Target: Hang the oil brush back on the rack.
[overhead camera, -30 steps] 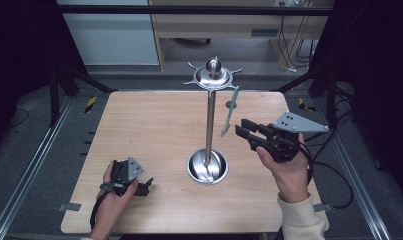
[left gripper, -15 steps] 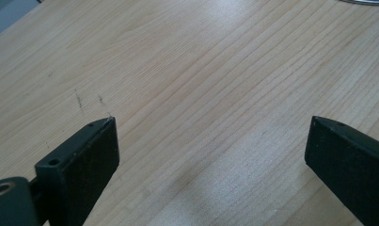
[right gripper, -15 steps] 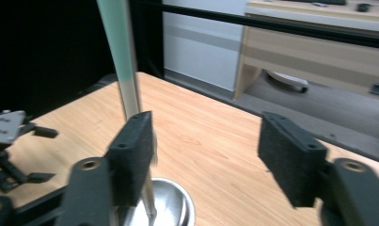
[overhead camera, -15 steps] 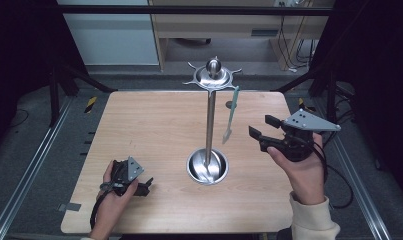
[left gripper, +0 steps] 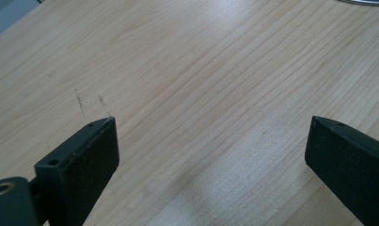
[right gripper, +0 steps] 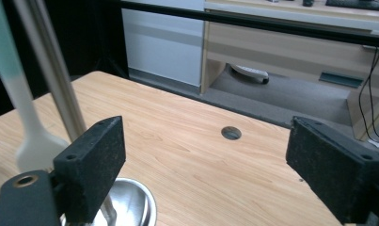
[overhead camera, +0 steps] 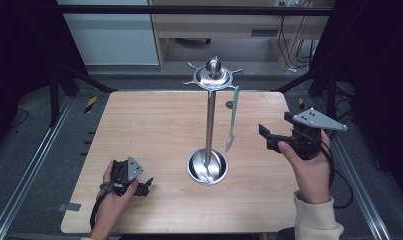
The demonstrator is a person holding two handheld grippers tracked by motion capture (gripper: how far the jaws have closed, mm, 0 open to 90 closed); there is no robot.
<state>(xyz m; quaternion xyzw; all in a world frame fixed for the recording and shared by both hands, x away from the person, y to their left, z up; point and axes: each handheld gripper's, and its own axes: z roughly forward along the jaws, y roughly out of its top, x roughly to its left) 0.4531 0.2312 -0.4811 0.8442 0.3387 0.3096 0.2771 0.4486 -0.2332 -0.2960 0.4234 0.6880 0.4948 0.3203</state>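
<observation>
While the pale green spatula [overhead camera: 232, 118] hung on the steel utensil stand [overhead camera: 209, 125], the right gripper [overhead camera: 274, 136] stood open-jawed beside it; the left gripper [overhead camera: 139, 187] rested open on the table [overhead camera: 154, 125], so hanging seemed done.

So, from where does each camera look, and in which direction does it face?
High view: above the person's side, facing forward and down on the table; both hands and forearms show.
Left gripper view: on the left gripper, facing bare tabletop; its open jaws show.
Right gripper view: on the right gripper, facing the rack and spatula; open jaws show.
Shared: high and right views both show rack and spatula.
</observation>
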